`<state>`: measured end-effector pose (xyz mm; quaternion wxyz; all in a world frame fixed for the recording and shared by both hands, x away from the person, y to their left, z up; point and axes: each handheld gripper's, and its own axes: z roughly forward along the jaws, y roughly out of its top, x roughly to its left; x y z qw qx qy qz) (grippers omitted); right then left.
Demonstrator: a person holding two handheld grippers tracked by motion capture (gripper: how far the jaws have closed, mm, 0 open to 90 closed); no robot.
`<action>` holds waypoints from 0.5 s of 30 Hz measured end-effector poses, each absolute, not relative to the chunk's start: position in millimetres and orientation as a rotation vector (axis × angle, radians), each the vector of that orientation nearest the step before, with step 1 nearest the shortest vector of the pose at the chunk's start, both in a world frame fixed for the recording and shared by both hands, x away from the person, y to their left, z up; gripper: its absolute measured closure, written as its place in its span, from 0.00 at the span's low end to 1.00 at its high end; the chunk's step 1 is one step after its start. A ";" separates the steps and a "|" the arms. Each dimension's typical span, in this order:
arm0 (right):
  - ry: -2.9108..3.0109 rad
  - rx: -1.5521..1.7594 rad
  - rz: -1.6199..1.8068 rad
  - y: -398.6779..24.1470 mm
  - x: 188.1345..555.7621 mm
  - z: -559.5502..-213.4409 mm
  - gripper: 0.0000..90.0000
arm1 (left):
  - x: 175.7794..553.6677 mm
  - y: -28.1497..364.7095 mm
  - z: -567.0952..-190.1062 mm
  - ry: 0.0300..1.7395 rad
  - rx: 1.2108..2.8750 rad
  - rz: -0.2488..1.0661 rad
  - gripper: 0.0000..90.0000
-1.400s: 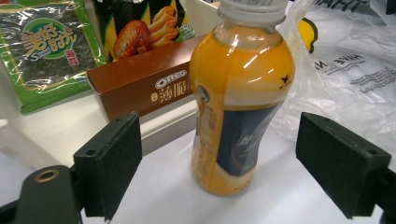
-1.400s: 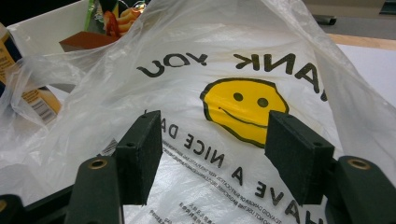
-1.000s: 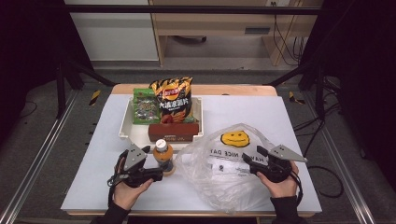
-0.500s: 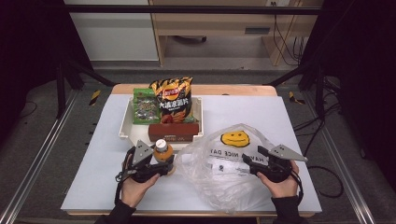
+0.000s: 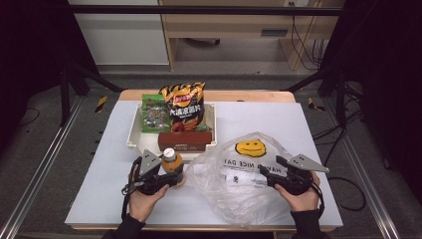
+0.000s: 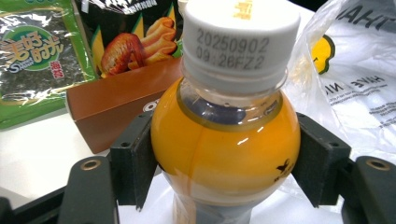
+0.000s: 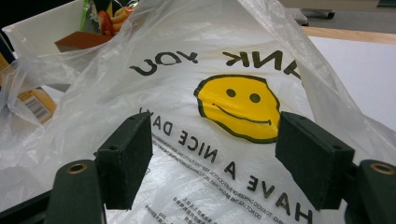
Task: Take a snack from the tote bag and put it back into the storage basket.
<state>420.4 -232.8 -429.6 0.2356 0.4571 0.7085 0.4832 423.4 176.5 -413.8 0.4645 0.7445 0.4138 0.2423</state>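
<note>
An orange juice bottle [image 5: 171, 162] with a white cap stands on the white table, just left of a clear plastic bag [image 5: 239, 184] printed with a yellow smiley. My left gripper [image 5: 174, 178] has been closing. Its pads now press on both sides of the bottle [image 6: 224, 140], below the neck, so my left gripper [image 6: 224, 163] is shut on it. My right gripper [image 5: 264, 174] is at the bag's right side. Its jaws have just been opening. In the right gripper view my right gripper [image 7: 212, 163] stands wide with the bag [image 7: 187, 70] film between the pads, which are not pressing on it.
A white tray [image 5: 133, 134] behind the bottle holds a chips bag [image 5: 185, 104], a green seaweed packet [image 5: 155, 113] and a brown box [image 5: 185, 141]. White table surface lies open to the far right and front left. The table's front edge is close to both hands.
The left jaws have drawn in against the bottle. The right hand and the bag look much the same.
</note>
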 end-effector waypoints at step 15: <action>1.975 1.263 1.291 -232.0 421.6 -431.8 0.25 | 418.4 202.0 -382.8 1.019 1.770 0.611 0.34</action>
